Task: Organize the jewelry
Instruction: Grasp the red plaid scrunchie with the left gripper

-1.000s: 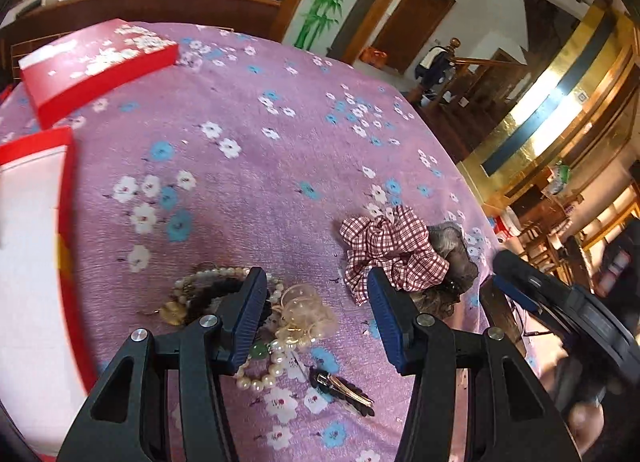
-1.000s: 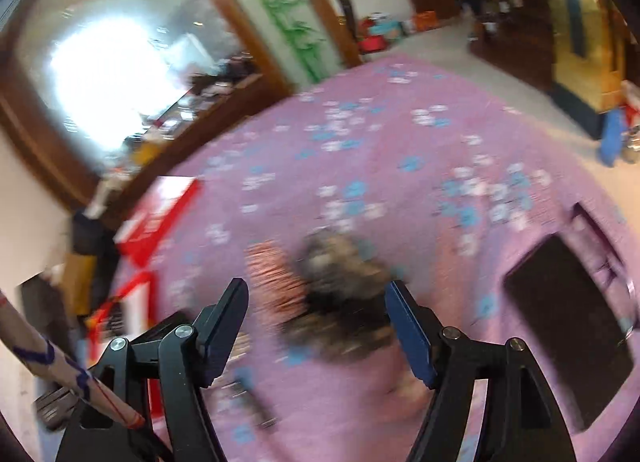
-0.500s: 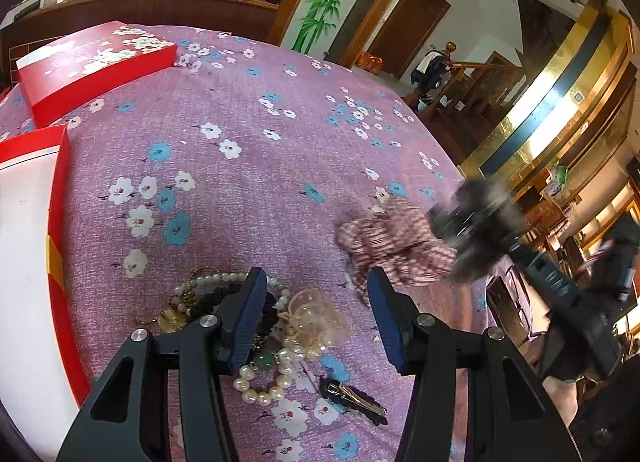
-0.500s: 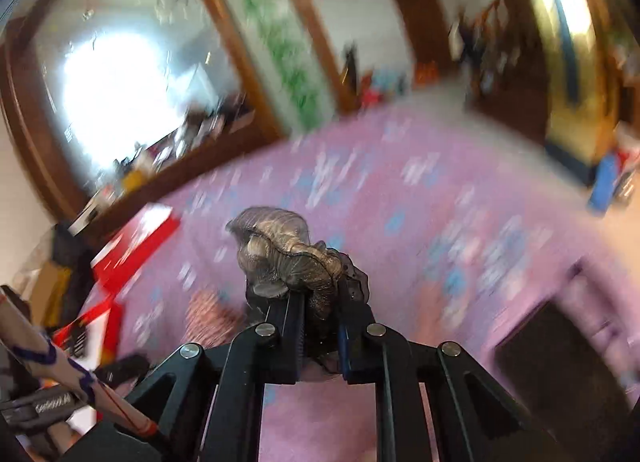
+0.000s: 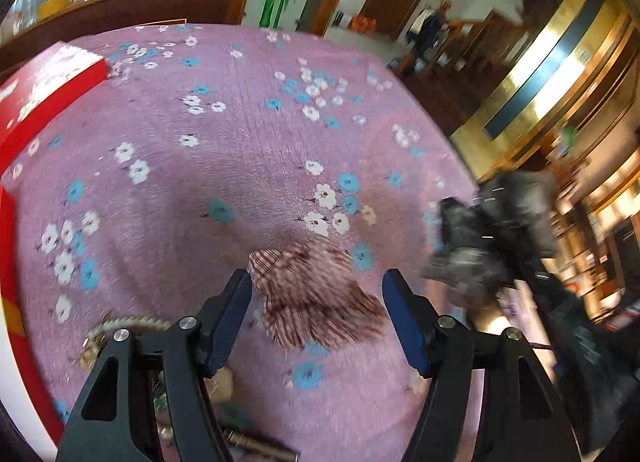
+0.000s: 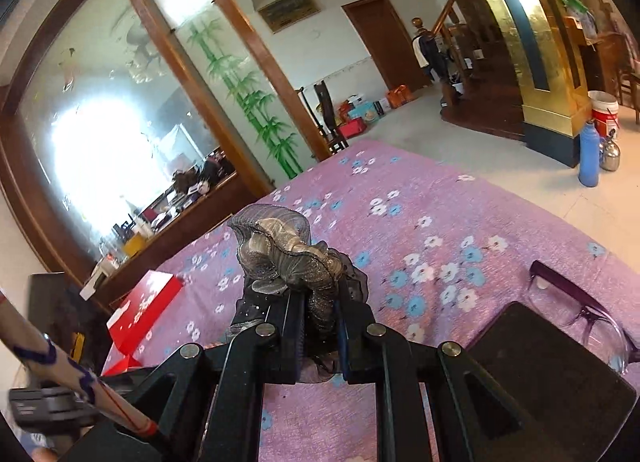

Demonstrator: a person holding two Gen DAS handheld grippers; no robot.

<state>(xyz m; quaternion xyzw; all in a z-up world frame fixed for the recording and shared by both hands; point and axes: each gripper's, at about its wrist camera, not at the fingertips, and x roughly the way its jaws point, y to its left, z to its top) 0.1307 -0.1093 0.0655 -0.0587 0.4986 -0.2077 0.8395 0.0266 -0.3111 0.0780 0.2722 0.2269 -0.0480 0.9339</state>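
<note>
Two grippers, right gripper point(image 6: 318, 326) pinching grey scrunchie point(image 6: 288, 254)

A table covered by a purple cloth printed with white and blue flowers point(image 5: 224, 134) fills both views. In the left wrist view, a red-and-white checked fabric scrunchie point(image 5: 316, 302) lies on it at lower centre, a blurred string of pale beads point(image 5: 120, 326) at lower left, and a flat red box with white blossoms point(image 5: 44, 94) at upper left. In the right wrist view, dark-framed glasses point(image 6: 580, 310) and a flat black rectangle point(image 6: 548, 358) lie at lower right.
</note>
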